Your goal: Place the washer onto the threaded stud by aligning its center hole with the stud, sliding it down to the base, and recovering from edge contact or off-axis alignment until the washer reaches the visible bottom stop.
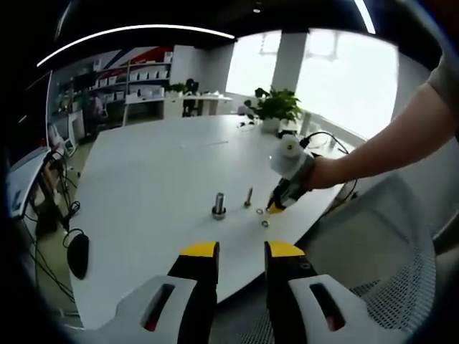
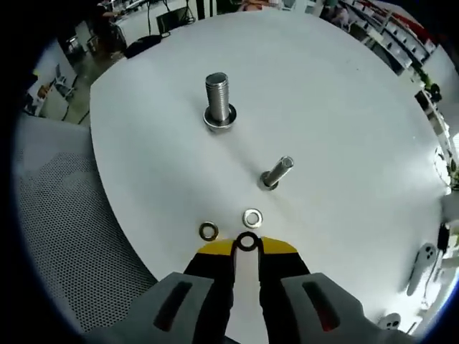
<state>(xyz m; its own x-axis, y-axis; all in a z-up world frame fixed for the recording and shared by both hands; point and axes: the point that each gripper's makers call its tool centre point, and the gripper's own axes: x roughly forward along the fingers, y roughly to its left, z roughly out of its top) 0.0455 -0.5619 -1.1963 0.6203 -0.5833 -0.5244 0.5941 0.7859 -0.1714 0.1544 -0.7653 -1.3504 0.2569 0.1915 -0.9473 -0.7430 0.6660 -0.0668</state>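
At the near edge of the round white desk point(image 2: 344, 122), the right hand-held gripper point(image 2: 247, 245) has its jaws nearly pressed together, pinching a dark washer point(image 2: 247, 241) at their tips. Just beyond lie two loose metal washers point(image 2: 252, 217), flat on the desk. Farther in stands a slim threaded stud point(image 2: 277, 172), and well beyond it a thicker bolt point(image 2: 219, 100) upright on its head. From the left gripper view, the left hand-held gripper point(image 1: 241, 249) hovers off the desk edge, jaws spread and holding nothing, above a mesh chair point(image 1: 401, 251).
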